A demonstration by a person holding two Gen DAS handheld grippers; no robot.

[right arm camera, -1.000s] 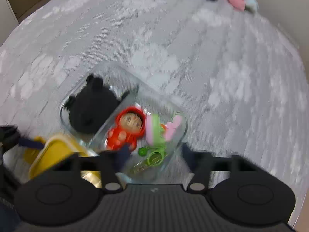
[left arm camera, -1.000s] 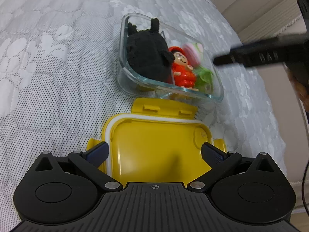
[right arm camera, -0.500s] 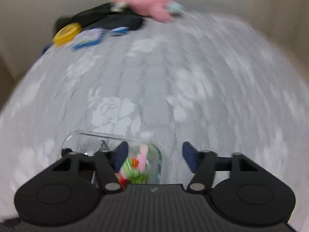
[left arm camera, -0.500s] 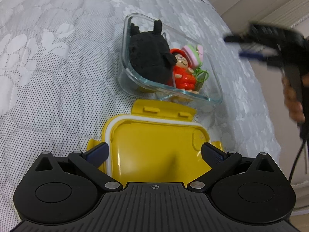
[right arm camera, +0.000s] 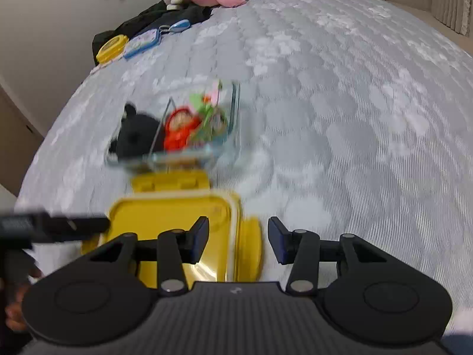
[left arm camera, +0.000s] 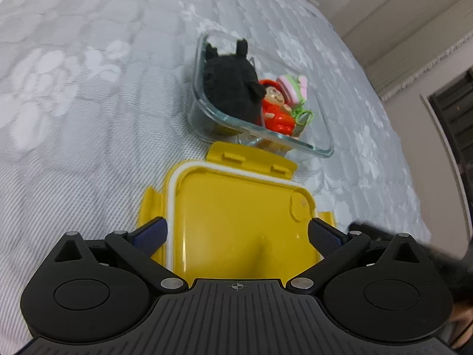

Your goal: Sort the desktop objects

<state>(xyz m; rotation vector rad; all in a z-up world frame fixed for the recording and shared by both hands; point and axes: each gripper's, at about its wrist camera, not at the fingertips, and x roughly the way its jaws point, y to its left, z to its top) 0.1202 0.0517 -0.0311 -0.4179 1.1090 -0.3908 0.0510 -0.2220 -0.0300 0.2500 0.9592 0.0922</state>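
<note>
Lid, yellow with a white seal and side latches, lies flat on the grey quilted bed cover, just in front of the glass container that holds a black plush toy, a red figurine and a pink-and-green toy. The left gripper stands wide apart, one finger at each side of the lid; whether the pads press on it I cannot tell. The right gripper is closing around the lid's right-hand latch, pads apart from it.

— The box?
— Clear, glossy glass. The lid is smooth, shiny yellow plastic.
— The black toy?
— Fuzzy, matt plush, on the bed's quilted grey cloth.
</note>
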